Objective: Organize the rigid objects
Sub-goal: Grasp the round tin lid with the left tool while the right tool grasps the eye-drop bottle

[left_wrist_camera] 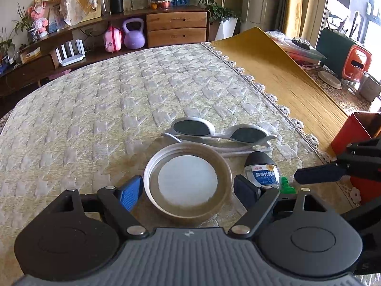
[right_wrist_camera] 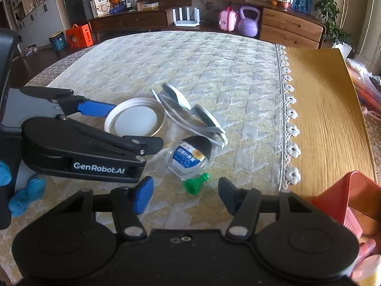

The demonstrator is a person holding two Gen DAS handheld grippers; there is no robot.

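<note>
Rigid objects lie clustered near the right edge of the quilted tablecloth point(left_wrist_camera: 119, 90): a round metal lid point(left_wrist_camera: 188, 186) lying rim-up, white sunglasses point(left_wrist_camera: 219, 135) folded just beyond it, a small clear bottle point(left_wrist_camera: 260, 171) with a black cap tipped on its side to the lid's right, and a green plastic piece point(right_wrist_camera: 196, 182) beside the bottle's base.

The left gripper point(left_wrist_camera: 188, 190) stands wide, its fingers either side of the lid — the pads not pressing on it. The right gripper point(right_wrist_camera: 185, 195) is partly open, with the green piece just ahead of the gap between its fingertips and nothing gripped; whether a pad touches it I cannot tell.

A red bin point(right_wrist_camera: 352, 195) sits at the near right, off the cloth's lace edge. Blue-gloved fingers point(right_wrist_camera: 26, 196) show at the near left of the right wrist view.
</note>
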